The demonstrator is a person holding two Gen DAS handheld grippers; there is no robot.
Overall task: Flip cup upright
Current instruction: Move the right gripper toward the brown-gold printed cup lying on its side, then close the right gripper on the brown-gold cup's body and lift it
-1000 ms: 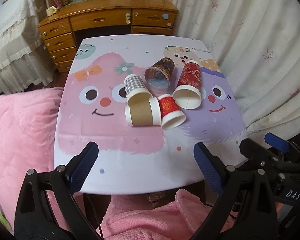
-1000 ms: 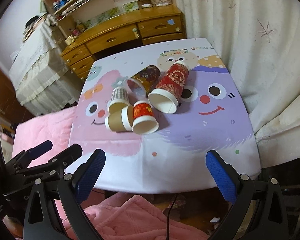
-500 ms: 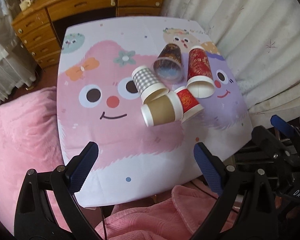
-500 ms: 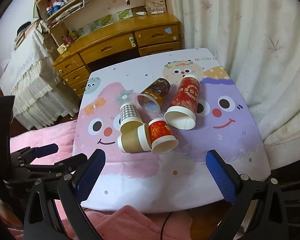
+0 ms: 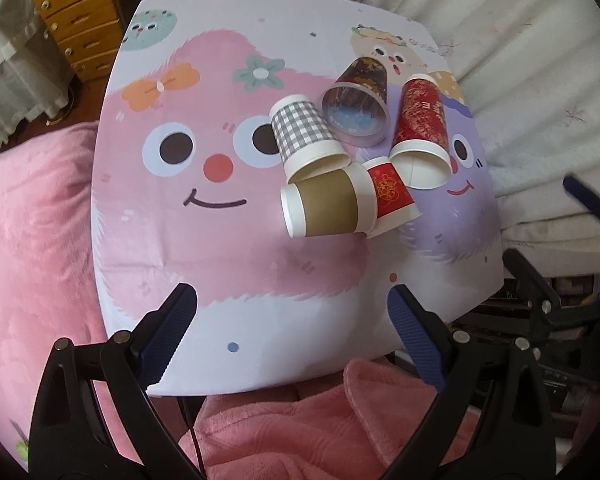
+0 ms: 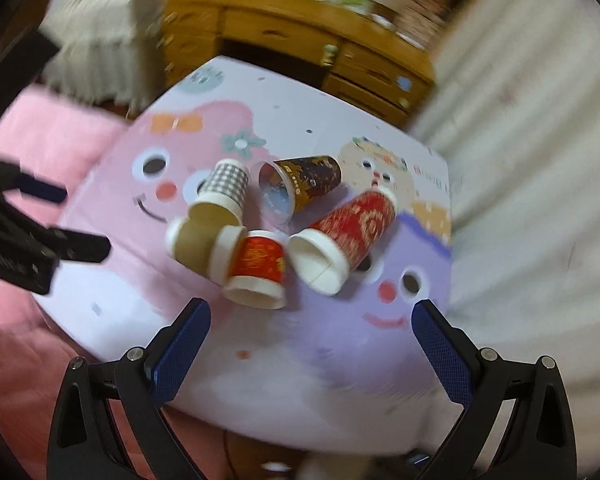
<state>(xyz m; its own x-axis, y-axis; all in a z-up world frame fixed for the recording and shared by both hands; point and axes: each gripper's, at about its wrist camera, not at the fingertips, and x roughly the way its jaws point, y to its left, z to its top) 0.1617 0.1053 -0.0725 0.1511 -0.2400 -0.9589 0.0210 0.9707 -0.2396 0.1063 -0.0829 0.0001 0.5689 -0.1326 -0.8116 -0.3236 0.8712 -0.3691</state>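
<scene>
The desk (image 6: 300, 40) smears into blur, the curtain (image 6: 540, 140) too; the brown cup (image 6: 204, 246) hides the checked cup's (image 6: 226, 182) mouth.

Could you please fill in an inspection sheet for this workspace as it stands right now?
Surface: table with cartoon-face cover.
Job's things: five cups on their sides, clustered: brown cup, checked cup, dark cup, tall red cup, small red cup.
Clutter: nothing seen.
Grippers: left gripper and right gripper open, empty, short of the cups.
Cables: one dark cable under the table edge.
Surroundings: pink blanket, wooden desk, curtain.
</scene>
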